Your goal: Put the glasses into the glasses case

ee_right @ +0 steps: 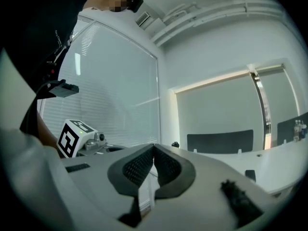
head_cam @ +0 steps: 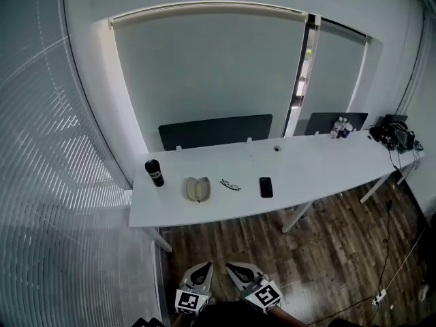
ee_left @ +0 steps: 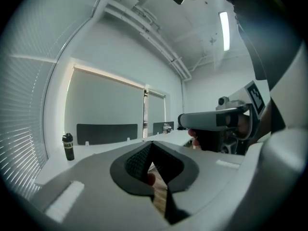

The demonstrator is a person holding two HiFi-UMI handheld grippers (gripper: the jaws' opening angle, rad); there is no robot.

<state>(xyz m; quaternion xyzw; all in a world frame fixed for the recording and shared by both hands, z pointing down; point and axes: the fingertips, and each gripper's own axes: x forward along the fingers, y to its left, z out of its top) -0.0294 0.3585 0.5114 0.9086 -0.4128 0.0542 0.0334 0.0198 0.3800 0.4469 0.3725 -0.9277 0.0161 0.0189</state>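
Left tool and right tool sit well back from the surface in the head view, with the glasses just beside the glasses case. Left gripper view: jaws pressed together, nothing in them. Right gripper view: same deal. Looks like the approach step to me, next it's reach in and open up.

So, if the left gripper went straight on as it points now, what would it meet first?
Probably the white table, somewhere near the glasses case; nothing stands in between. How high the left gripper sits against its top is unclear.
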